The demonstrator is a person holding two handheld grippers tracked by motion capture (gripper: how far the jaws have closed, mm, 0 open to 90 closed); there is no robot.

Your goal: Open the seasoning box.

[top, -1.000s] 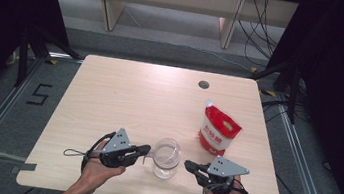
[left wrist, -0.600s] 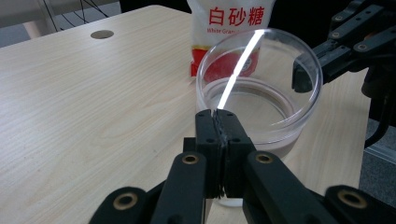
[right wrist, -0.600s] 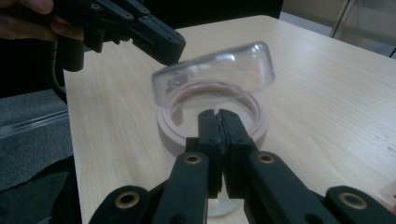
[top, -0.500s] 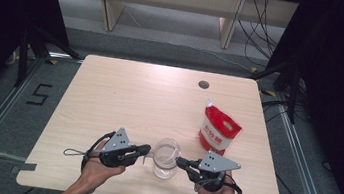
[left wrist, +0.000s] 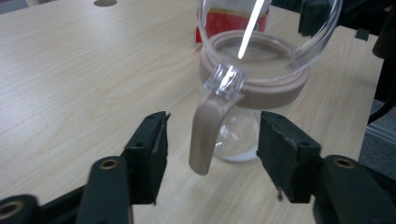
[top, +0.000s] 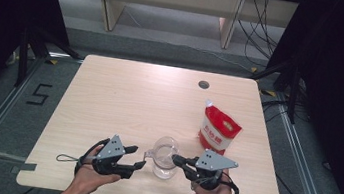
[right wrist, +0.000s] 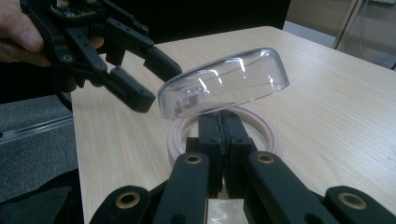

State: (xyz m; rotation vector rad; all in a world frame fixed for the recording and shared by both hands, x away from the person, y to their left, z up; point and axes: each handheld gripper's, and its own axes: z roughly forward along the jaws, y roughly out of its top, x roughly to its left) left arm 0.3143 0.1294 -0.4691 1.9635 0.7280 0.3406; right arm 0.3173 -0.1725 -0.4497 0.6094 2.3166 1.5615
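Note:
A clear glass jar with a beige rim and beige handle stands near the table's front edge. Its clear hinged lid is tilted up off the rim. My left gripper is open, one jaw on each side of the handle without touching it. In the high view the left gripper sits just left of the jar. My right gripper is shut, its tips under the raised lid's edge, and the right gripper reaches in from the jar's right.
A red and white pouch stands upright behind and to the right of the jar. A round cable hole is near the table's far edge. The person's hands come in over the front edge.
My right gripper moved left until its tips reached the jar's rim, and the lid now stands tilted up. The left gripper has barely moved.

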